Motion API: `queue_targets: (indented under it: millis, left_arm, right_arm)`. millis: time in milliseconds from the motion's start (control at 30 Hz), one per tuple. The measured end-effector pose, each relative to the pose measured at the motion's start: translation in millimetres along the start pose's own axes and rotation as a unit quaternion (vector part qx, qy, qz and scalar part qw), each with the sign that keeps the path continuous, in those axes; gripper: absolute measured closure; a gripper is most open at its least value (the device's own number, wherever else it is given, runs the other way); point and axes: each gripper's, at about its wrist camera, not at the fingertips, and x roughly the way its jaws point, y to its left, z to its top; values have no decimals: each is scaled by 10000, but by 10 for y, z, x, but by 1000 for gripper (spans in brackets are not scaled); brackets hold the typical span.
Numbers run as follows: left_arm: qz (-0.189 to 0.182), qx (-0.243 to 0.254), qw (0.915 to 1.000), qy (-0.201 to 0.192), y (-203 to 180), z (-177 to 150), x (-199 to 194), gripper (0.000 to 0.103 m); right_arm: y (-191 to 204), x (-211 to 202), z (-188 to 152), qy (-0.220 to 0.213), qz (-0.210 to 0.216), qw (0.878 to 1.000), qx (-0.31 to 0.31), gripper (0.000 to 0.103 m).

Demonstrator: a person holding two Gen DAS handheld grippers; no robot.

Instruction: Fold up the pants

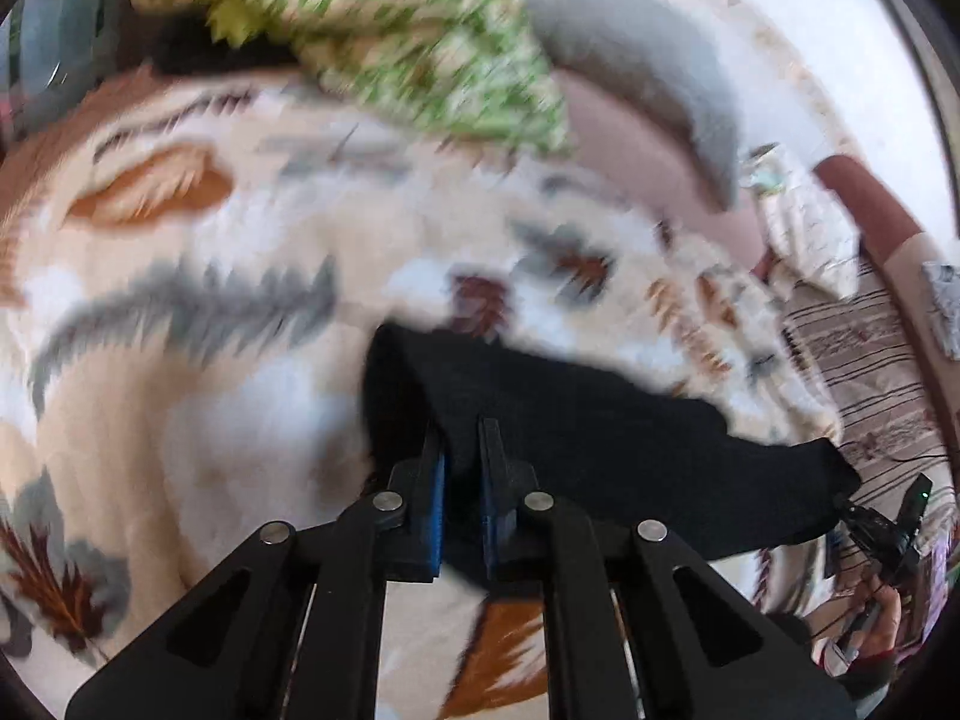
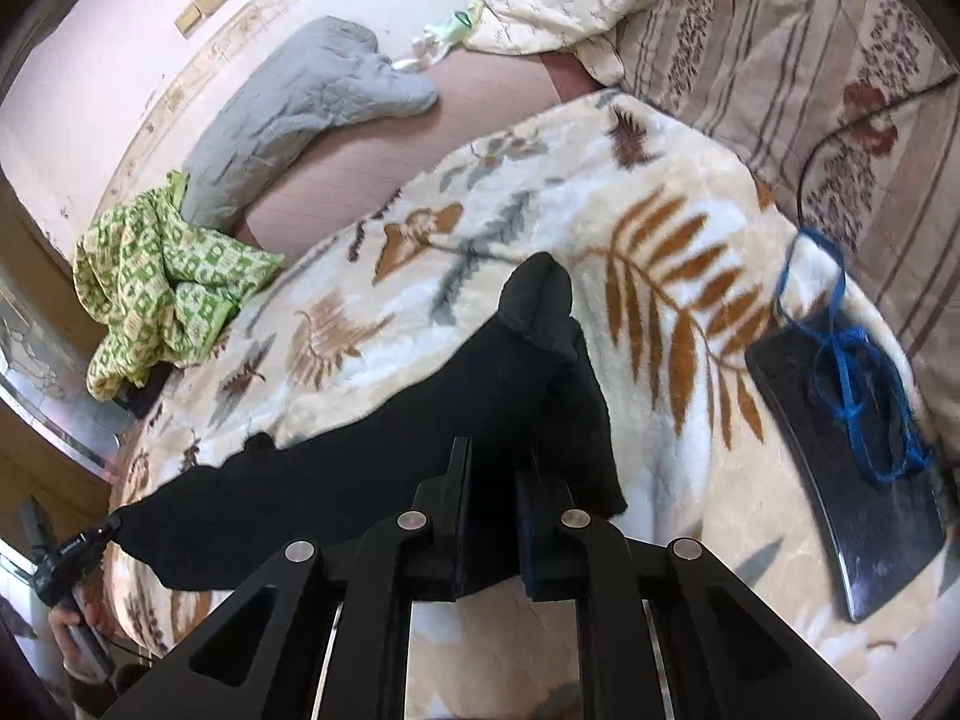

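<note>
Black pants [image 2: 384,480] (rumpled) — pinched taut between both tongs

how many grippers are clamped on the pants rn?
2. Left gripper holds one end of the black pants, right gripper the other, jaws closed on fabric.

Left view motion-blurred — green patterned cloth [image 1: 384,30] smeared, cut off above.
</note>
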Motion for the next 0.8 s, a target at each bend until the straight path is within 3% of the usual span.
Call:
queue_targets:
  millis: [133, 233, 300, 400, 533, 567, 700, 800]
  left_arm:
    - [237, 96, 9992, 319, 44, -167, 160, 96]
    - [335, 258, 9989, 187, -13, -152, 82, 91]
    - [444, 116, 9989, 103, 26, -139, 37, 87]
    - [593, -132, 9979, -203, 68, -83, -110, 86]
    - [490, -118, 9964, -678, -29, 20, -304, 51]
    - [399, -82, 9965, -727, -69, 38, -321, 48]
    - [265, 115, 9981, -550, -268, 57, -163, 47]
    - [305, 229, 9985, -403, -340, 16, 13, 47]
  right_arm:
    - [-242, 268, -90, 309, -254, 9989, 229, 91]
    - [-295, 290, -91, 299, -380, 9984, 284, 84]
    - [-267, 181, -80, 190, -594, 9976, 300, 72]
    - [-138, -43, -28, -58, -839, 9964, 110, 67]
    - [247, -162, 96, -218, -401, 9983, -367, 56]
    - [368, -131, 110, -179, -226, 9984, -485, 52]
    - [1093, 323, 146, 320, 693, 9907, -1123, 51]
    - [1604, 739, 96, 668, 912, 9805, -1608, 51]
